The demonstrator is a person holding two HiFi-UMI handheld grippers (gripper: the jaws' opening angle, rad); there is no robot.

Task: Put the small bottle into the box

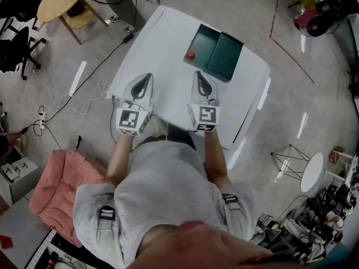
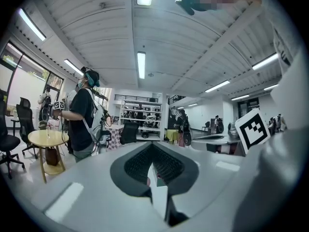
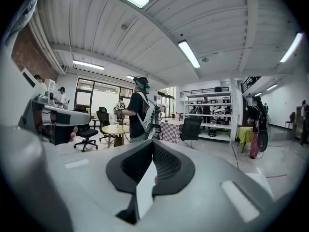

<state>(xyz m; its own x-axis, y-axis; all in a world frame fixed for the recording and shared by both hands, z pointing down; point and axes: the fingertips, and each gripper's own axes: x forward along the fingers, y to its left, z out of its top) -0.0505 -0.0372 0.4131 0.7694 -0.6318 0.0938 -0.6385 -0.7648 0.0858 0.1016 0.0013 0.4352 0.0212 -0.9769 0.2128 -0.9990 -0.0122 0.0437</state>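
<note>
left gripper and right gripper side by side at table's near edge, pointing toward box, both jaws pressed together, empty, bottle upright, red cap up

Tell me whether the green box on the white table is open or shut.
Open: the dark green box shows its hollow inside, and its lid lies flipped back beside it.

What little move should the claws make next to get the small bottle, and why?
Probably slide the right claw forward toward the small bottle, opening it on the way. Both it and the left claw sit shut and empty at the near edge of the table, while the red-topped bottle stands far ahead by the green box, nearer the right claw's side.
</note>
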